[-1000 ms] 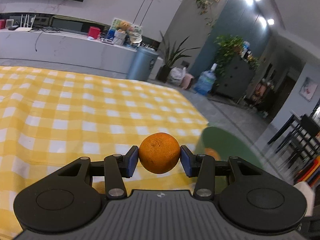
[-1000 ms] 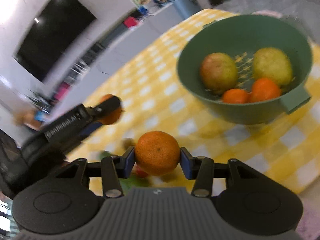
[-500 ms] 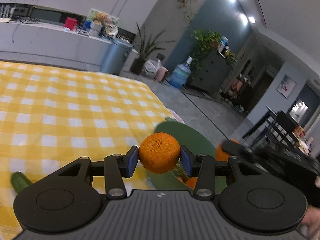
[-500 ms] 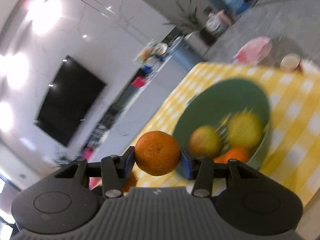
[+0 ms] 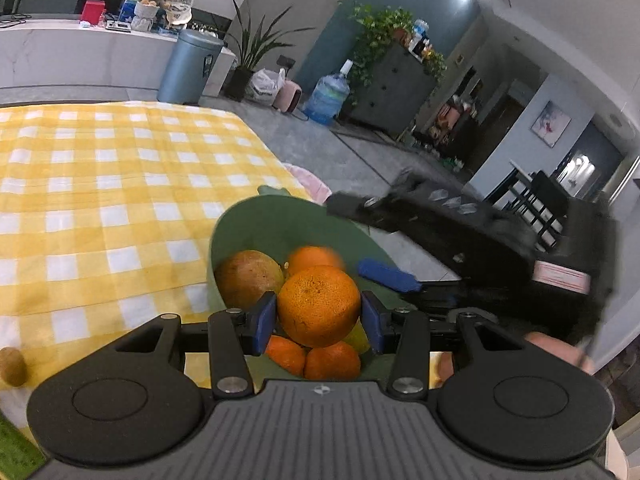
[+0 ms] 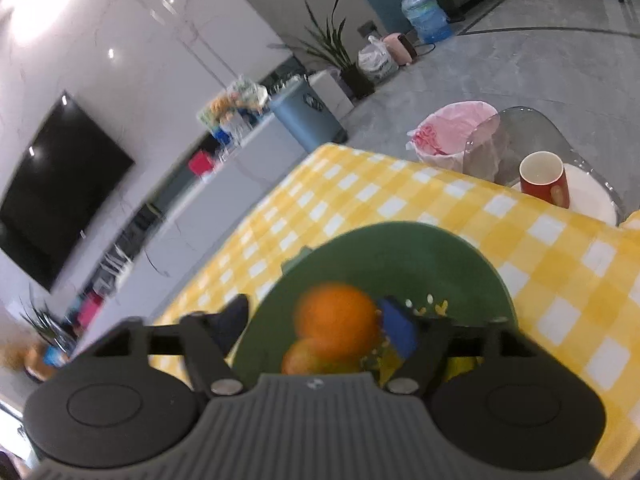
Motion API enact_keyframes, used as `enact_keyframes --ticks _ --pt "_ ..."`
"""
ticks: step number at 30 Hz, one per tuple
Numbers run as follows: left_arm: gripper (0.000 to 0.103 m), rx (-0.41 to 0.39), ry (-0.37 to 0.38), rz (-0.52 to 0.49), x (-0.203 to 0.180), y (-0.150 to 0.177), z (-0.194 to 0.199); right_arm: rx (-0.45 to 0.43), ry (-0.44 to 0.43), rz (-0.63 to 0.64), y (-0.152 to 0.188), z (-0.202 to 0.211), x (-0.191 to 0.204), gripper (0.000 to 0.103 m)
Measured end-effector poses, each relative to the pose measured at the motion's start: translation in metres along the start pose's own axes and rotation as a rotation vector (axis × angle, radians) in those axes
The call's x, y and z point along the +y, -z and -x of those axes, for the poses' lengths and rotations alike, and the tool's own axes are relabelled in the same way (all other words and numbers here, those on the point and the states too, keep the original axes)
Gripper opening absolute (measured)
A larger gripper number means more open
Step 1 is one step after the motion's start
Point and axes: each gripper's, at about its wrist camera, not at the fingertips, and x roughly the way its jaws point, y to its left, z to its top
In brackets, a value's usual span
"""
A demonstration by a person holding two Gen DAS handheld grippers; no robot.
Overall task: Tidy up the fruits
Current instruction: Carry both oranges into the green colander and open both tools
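My left gripper (image 5: 319, 312) is shut on an orange (image 5: 319, 306) and hangs just above the near rim of the green bowl (image 5: 256, 220). In the bowl lie a brownish-green fruit (image 5: 248, 278) and two small oranges (image 5: 286, 354). My right gripper (image 6: 316, 320) is over the same bowl (image 6: 400, 236) and its jaws are opening. A blurred orange (image 6: 338, 316) sits loose between them, free of the left finger, dropping toward the bowl. In the left wrist view that gripper (image 5: 360, 240) reaches in from the right, above the falling orange (image 5: 314, 258).
A yellow checked cloth (image 5: 100, 200) covers the table. A kiwi (image 5: 12, 364) and something green (image 5: 16, 448) lie at the near left. Past the table's far edge stand a red mug (image 6: 544, 178) on a white surface and a pink-lined bin (image 6: 452, 136).
Both grippers have swung over the green bowl. The right jaws have spread and let go of their orange, which now blurs above the bowl. The left still holds its orange.
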Motion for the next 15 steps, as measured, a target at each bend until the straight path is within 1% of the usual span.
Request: enact_keyframes --ticks 2,5,8,10,11,12,15 --pt "0.051 0.017 -0.006 0.005 0.000 0.001 -0.007 -0.014 -0.033 -0.026 -0.001 0.002 -0.004 0.075" --pt "0.051 0.037 -0.021 -0.004 -0.003 0.001 -0.016 -0.043 -0.049 -0.049 -0.001 0.011 -0.012 0.078" --pt "0.051 0.045 -0.021 -0.018 -0.005 0.002 -0.019 -0.046 -0.059 -0.075 0.001 0.020 -0.019 0.078" --pt "0.057 0.040 -0.030 -0.021 -0.007 0.003 -0.019 -0.046 -0.061 -0.091 0.003 0.023 -0.025 0.078" --pt "0.064 0.033 -0.035 -0.025 -0.007 0.003 -0.018 -0.044 -0.062 -0.095 0.004 0.025 -0.027 0.078" --pt "0.066 0.026 -0.033 -0.029 -0.007 0.003 -0.015 -0.041 -0.062 -0.097 0.005 0.026 -0.028 0.078" --pt "0.067 0.005 -0.026 -0.007 -0.005 0.006 -0.001 -0.039 -0.059 -0.102 0.007 0.030 -0.030 0.078"
